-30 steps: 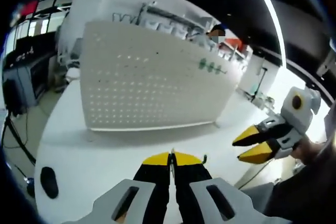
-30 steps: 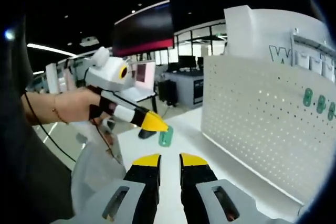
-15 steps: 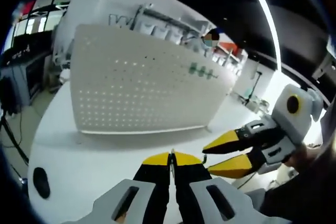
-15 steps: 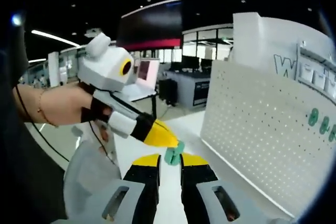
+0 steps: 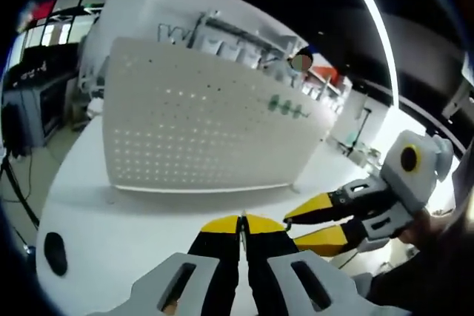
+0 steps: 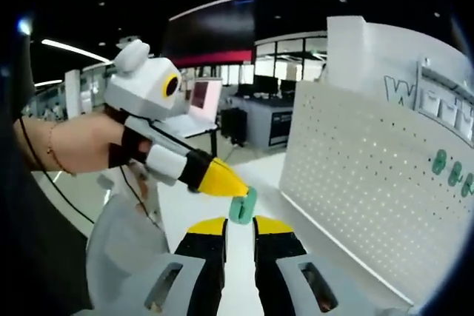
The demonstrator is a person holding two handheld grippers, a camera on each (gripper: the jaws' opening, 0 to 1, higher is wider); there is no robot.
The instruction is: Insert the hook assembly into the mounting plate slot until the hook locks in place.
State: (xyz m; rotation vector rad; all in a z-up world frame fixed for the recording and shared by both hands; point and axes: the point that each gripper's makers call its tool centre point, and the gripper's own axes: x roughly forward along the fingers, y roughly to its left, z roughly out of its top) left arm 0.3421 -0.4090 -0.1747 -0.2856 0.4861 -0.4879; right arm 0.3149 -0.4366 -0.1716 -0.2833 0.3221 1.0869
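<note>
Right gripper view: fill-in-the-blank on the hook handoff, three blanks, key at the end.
1. The hook gripped by the left tongs is ___ in colour.
2. The right tongs stand ___, with the hook just above their tips.
3. The upright pegboard beside them is ___ in colour.
Missing words: green; open; white.

hook [image 6: 243, 206] — small green plastic piece, tilted, off the table, pinched at yellow tips | pegboard [image 6: 370, 190] — white, upright (three green hooks already mounted)

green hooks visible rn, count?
4. Three mounted on the pegboard, far right; one clamped in the left tongs. Others may be hidden.
</note>
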